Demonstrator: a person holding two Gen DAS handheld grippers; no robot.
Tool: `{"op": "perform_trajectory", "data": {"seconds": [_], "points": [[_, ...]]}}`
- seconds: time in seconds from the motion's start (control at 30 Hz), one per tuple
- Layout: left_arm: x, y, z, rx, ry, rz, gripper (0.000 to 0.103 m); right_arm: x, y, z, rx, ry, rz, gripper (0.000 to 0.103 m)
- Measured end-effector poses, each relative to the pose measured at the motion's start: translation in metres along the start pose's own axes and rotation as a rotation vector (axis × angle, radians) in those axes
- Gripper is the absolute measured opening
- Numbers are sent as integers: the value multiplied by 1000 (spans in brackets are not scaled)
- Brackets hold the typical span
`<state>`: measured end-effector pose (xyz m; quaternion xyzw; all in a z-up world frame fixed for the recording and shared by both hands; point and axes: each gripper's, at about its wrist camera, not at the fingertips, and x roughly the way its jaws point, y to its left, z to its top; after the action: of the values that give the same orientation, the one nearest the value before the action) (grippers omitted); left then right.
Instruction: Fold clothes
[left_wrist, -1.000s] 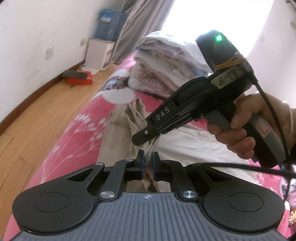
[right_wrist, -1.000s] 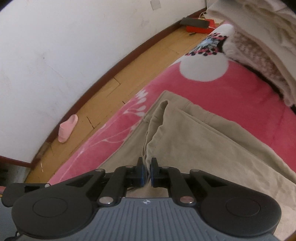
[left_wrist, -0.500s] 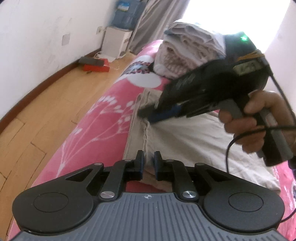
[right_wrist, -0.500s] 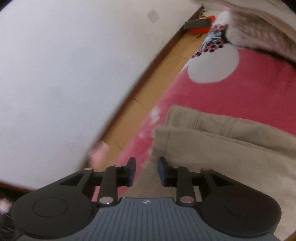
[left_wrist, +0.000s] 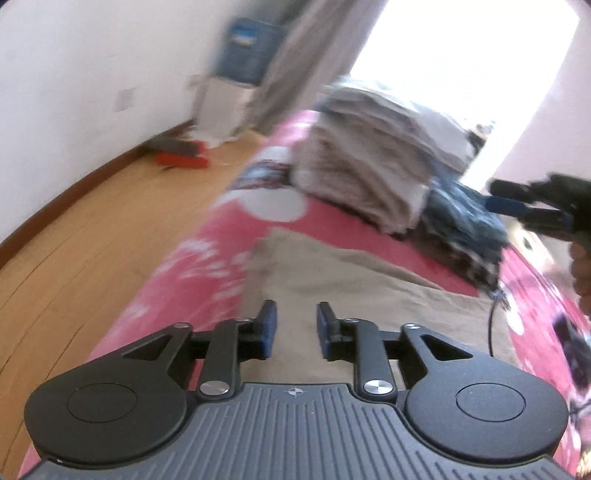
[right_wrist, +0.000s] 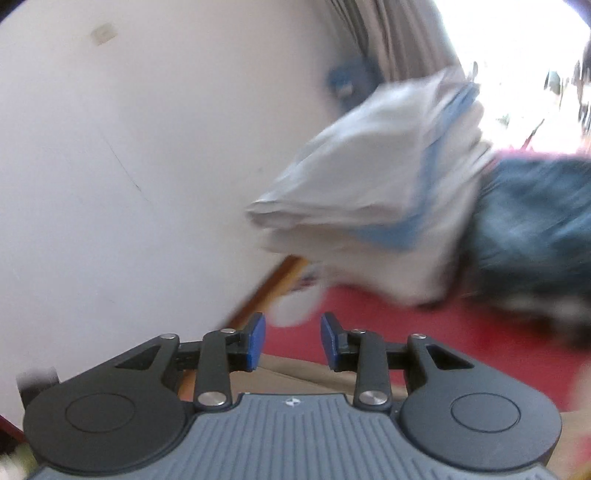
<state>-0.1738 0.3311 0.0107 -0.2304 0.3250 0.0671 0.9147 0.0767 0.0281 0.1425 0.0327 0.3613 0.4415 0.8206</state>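
Observation:
A beige garment lies flat on the pink bed cover. My left gripper is open and empty just above its near edge. My right gripper is open and empty; it also shows at the far right of the left wrist view, raised above the bed. Only a strip of the beige garment shows under it. The right wrist view is blurred and points at the pile of folded light clothes.
A stack of folded clothes and a dark blue garment lie at the far end of the bed. A wooden floor, a white wall, a red object and a water dispenser lie to the left.
Both grippers let go of the beige garment and opened. The garment now lies flat. The right gripper swung up and away to the right, toward the clothes pile.

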Motion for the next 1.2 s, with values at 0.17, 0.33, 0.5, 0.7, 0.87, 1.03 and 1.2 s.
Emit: {"op": "perform_trajectory", "data": {"seconds": [0.17, 0.33, 0.5, 0.7, 0.87, 1.03, 1.2], "points": [[61, -34, 12, 133, 82, -19, 33, -53, -57, -51, 125, 88, -166, 34], [105, -30, 10, 187, 100, 85, 32, -55, -98, -104, 217, 175, -199, 20], [106, -19, 8, 172, 78, 60, 31, -21, -120, -145, 85, 275, -325, 0], [105, -27, 17, 187, 97, 101, 31, -76, -138, -142, 90, 187, -476, 4], [65, -58, 21, 240, 30, 82, 33, -113, -96, -162, -23, 158, -321, 6], [45, -103, -19, 457, 117, -13, 34, -96, -75, -203, -128, 225, -240, 5], [62, -67, -46, 415, 166, 75, 34, -109, -80, -227, -90, 246, -174, 0]]}}
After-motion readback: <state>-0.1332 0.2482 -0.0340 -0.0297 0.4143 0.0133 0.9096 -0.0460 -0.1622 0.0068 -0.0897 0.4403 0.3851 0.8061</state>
